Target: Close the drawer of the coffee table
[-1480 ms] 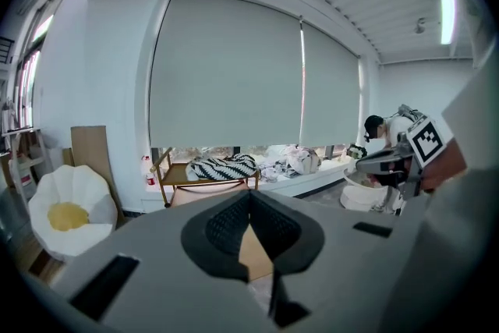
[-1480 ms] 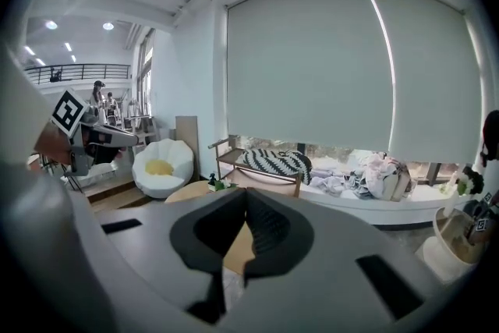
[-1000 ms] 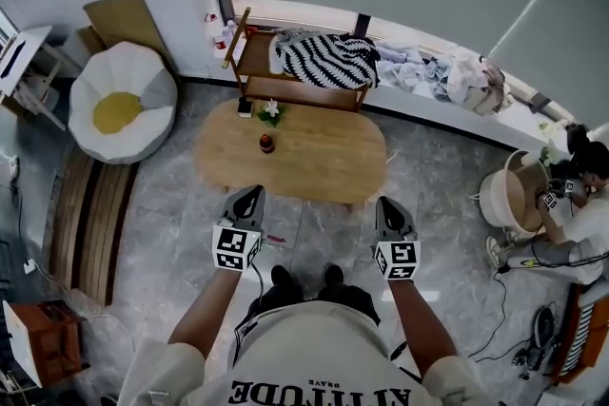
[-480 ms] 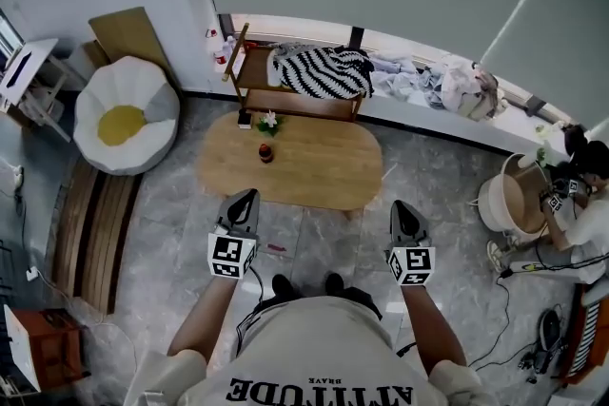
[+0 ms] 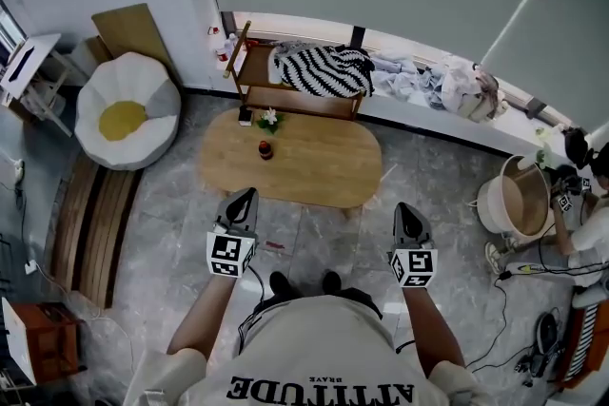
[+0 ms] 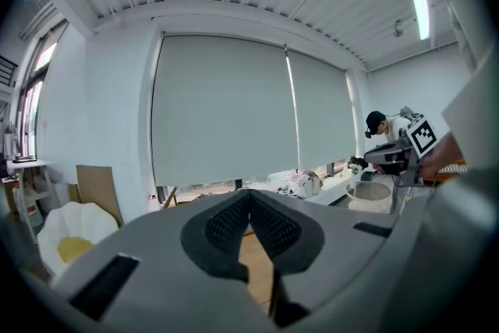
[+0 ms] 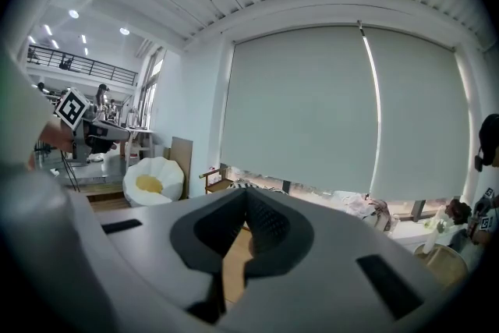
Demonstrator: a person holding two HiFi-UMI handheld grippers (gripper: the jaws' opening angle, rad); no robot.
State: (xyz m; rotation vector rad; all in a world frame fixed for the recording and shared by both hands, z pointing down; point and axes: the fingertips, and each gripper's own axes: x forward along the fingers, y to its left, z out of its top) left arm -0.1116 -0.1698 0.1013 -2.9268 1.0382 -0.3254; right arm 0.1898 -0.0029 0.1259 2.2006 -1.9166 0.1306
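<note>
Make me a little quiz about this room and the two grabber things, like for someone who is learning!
1. True or false: the left gripper and the right gripper are both shut and hold nothing.
2. What lies on the wooden bench behind the coffee table? A. a striped blanket B. a laptop C. a football
3. Fill in: the white beanbag has a ____ middle.
Key: 1 true; 2 A; 3 yellow.
</note>
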